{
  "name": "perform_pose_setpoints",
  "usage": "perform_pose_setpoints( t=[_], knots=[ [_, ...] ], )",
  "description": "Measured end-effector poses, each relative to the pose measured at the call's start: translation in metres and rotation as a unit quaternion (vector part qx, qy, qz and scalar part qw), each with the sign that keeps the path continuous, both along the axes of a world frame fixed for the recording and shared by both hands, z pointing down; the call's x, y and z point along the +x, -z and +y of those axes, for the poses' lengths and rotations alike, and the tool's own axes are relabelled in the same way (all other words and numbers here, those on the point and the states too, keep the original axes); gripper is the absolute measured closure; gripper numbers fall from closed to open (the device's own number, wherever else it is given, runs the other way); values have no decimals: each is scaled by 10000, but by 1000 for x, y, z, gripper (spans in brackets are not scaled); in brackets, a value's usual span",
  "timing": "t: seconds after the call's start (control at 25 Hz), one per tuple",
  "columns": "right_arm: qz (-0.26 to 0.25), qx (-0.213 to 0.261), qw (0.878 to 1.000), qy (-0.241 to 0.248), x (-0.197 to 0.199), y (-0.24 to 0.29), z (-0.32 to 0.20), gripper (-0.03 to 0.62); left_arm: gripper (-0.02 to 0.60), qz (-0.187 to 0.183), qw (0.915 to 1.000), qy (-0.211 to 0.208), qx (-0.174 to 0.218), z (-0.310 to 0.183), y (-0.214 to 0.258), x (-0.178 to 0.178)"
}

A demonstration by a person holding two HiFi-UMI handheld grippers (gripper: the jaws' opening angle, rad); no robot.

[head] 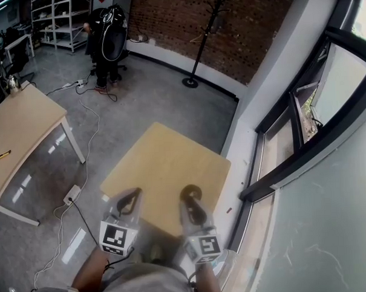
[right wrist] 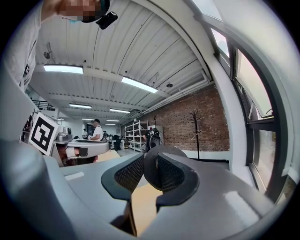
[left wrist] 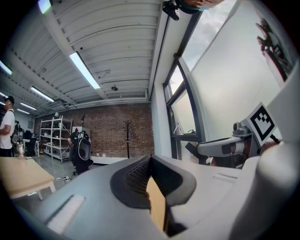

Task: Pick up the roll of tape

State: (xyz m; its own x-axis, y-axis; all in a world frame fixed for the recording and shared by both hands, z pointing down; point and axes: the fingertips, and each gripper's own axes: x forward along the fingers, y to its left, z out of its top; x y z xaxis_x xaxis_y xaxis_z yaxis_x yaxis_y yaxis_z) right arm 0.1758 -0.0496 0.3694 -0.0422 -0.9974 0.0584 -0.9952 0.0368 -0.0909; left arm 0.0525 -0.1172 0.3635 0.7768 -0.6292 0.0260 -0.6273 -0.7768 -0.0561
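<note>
Over the table [head: 165, 161] | right gripper [right wrist: 144, 163] jaws clamp roll of tape [right wrist: 161, 149] | left gripper [left wrist: 150, 161] jaws closed

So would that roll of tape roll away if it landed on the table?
Probably, on its edge: the roll of tape is a round ring, and the table is small. It seems stiff: it looks round though pinched in the right hand-held gripper.

A wooden surface [head: 166, 167] stands by the window [head: 326, 100]. A larger table [head: 19, 131] at left carries a small yellow item [head: 4, 155]. A coat stand [head: 203, 35] fronts the brick wall [head: 244, 31].
</note>
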Motion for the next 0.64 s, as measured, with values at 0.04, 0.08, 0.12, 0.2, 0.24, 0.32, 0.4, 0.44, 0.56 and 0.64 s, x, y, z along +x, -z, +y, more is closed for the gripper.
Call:
perform_pose_setpoints(
  t=[0.04, 0.08, 0.12, 0.2, 0.24, 0.32, 0.4, 0.44, 0.56, 0.64],
  knots=[
    [-1, 7, 10000, -5, 1, 0, 1, 491, 581, 2, 10000, 1, 1, 0, 0, 0],
    [0, 9, 10000, -13, 2, 0, 2, 491, 581, 6, 10000, 3, -1, 1, 0, 1],
    [-1, 8, 10000, -21, 2, 0, 3, 491, 581, 5, 10000, 7, 0, 2, -1, 1],
    [-9, 6, 10000, -33, 3, 0, 4, 491, 581, -9, 10000, 10, 11, 3, -1, 1],
    [-14, 7, 10000, -38, 4, 0, 5, 491, 581, -9, 10000, 9, 10, 4, 0, 1],
    [-19, 12, 10000, -46, 4, 0, 7, 491, 581, 6, 10000, 5, -1, 6, 0, 1],
    [-24, 13, 10000, -44, 4, 0, 9, 491, 581, 15, 10000, 2, -2, 8, 1, 2],
    [-30, 12, 10000, -40, 4, 0, 10, 491, 581, 16, 10000, 1, -2, 9, 1, 2],
    [-41, 16, 10000, -15, 3, 0, 12, 491, 581, 15, 10000, 4, -4, 11, 2, 2],
    [-35, 20, 10000, -3, 4, 0, 13, 491, 581, 15, 10000, 9, -5, 12, 1, 3]
  ],
)
